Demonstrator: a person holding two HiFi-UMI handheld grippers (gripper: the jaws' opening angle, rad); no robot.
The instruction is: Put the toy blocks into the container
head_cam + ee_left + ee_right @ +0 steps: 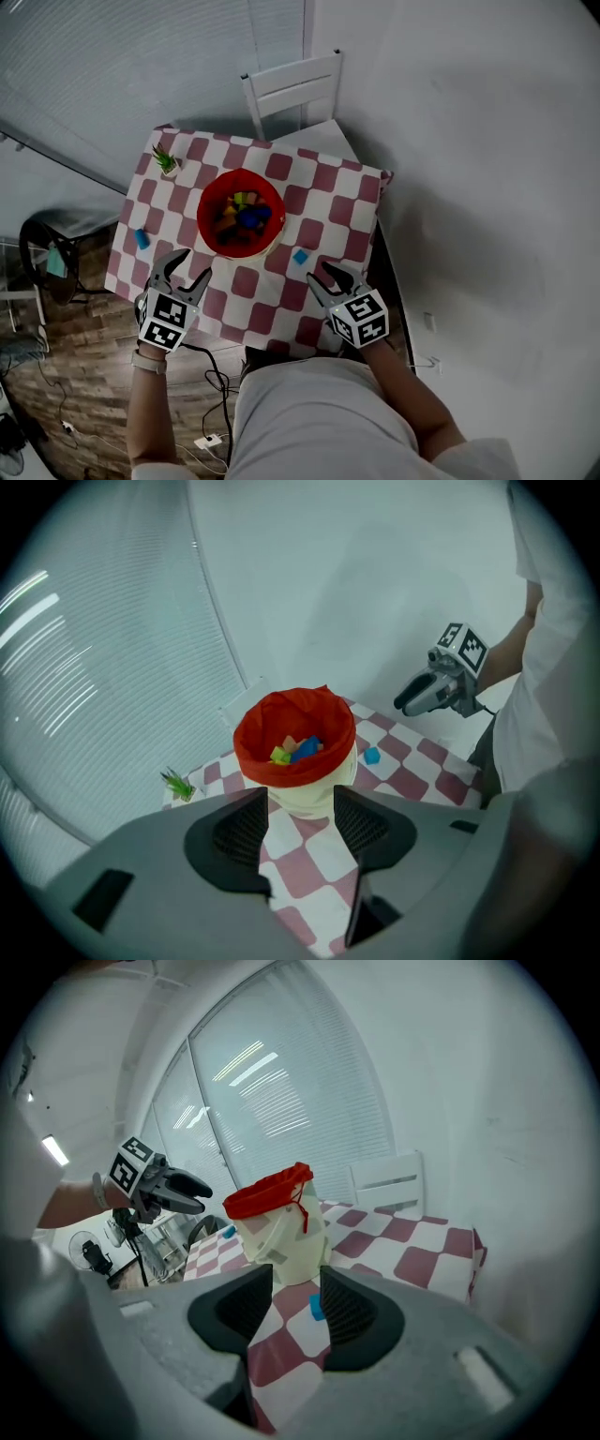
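A cream container with a red liner (pixel 240 214) stands mid-table and holds several coloured blocks (pixel 298 750). One small blue block (pixel 301 256) lies on the cloth just right of it, also seen in the gripper views (pixel 372 756) (pixel 316 1309). Another blue block (pixel 142 238) lies near the table's left edge (pixel 229 1233). My left gripper (pixel 184 276) hovers over the near left of the table, open and holding nothing (pixel 300 832). My right gripper (pixel 328 279) hovers a little short of the first blue block, open and not touching it (pixel 295 1307).
The table wears a red and white checked cloth (pixel 281 291). A small potted plant (pixel 166 159) stands at its far left corner. A white chair (pixel 295 89) is pushed in at the far side. Cables lie on the wooden floor (pixel 211 394) by the near edge.
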